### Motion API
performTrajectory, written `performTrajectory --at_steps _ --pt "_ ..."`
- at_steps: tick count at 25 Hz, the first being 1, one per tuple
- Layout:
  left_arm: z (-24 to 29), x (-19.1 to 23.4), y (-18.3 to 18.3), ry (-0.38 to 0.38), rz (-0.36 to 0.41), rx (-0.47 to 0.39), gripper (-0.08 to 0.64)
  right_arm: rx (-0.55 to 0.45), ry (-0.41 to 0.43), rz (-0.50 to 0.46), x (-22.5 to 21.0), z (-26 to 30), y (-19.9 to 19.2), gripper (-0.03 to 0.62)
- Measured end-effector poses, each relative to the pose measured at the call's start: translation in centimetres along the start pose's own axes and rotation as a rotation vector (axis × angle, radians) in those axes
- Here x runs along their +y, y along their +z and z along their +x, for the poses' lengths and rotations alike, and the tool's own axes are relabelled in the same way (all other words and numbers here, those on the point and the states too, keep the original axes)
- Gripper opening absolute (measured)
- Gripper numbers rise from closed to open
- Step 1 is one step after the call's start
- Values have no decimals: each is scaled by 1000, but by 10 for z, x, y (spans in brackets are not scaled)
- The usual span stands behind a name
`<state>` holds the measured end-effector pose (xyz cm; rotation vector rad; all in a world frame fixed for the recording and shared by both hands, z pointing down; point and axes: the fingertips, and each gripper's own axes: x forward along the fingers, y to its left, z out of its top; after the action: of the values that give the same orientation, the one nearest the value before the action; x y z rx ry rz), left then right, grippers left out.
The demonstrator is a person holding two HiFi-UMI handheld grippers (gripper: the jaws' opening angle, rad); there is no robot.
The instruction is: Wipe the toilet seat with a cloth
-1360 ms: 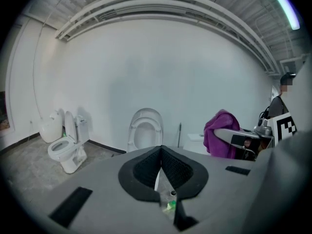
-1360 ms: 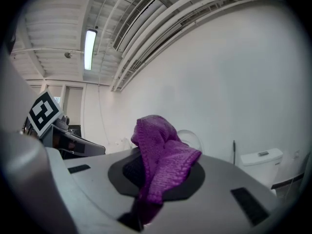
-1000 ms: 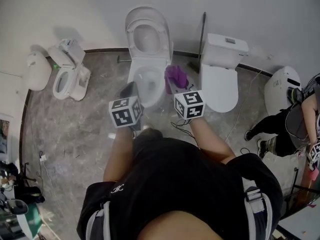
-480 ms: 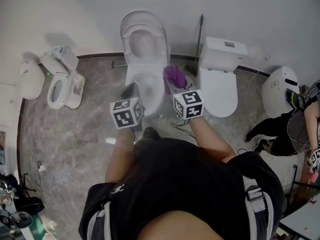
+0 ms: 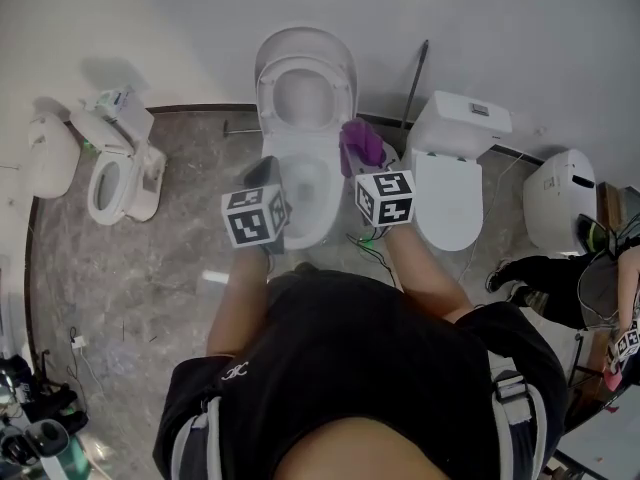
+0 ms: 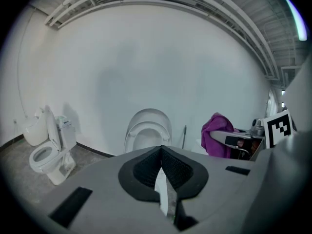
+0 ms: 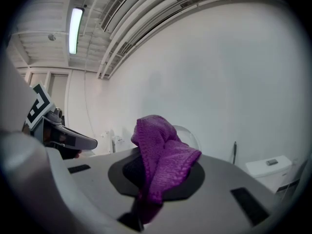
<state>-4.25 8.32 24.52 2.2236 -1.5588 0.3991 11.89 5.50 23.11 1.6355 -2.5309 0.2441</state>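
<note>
Hanging from the right claw [image 5: 370,171], the purple cloth [image 7: 163,155] is a knitted, crumpled wad. The claw's pads are pinched on its lower end, and the rest folds up and over the front of the jaws. It is held in the air just to the right of the middle toilet [image 5: 300,183] and level with the bowl's rim, not touching it. The toilet seat [image 5: 305,96] seems to stand upright as a ring against the raised lid at the wall, leaving the white bowl uncovered.

The left claw [image 6: 161,152] hovers over the near left edge of that bowl. Its dark ribbed pads are pressed together with nothing between them.

The floor [image 5: 150,258] is grey, marbled stone with a dark skirting line where it meets the plain white wall [image 5: 500,28]. A smaller toilet [image 5: 115,163] sits to the left with its lid up. A third toilet [image 5: 450,183] stands to the right with its lid down, and a dark long-handled tool [image 5: 415,83] leans on the wall between it and the middle one. Another person [image 5: 540,268] crouches at the far right edge.
</note>
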Motion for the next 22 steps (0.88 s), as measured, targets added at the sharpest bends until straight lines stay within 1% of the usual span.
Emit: performTrajectory --at_steps 6,9,13,18,22 --pt "37 60 18 0 -22 3 9 65 1 -43 13 71 -5 55" --pt "53 86 21 -10 -45 12 9 106 -8 -101 14 104 -13 55" --pt "70 118 24 -7 -58 35 9 160 -56 -170 10 139 -23 55" --pt "85 126 25 -4 -63 56 9 217 -108 -210 -15 167 -40 55" --pt "95 136 27 19 -105 68 9 249 -136 -253 -41 196 -45 55"
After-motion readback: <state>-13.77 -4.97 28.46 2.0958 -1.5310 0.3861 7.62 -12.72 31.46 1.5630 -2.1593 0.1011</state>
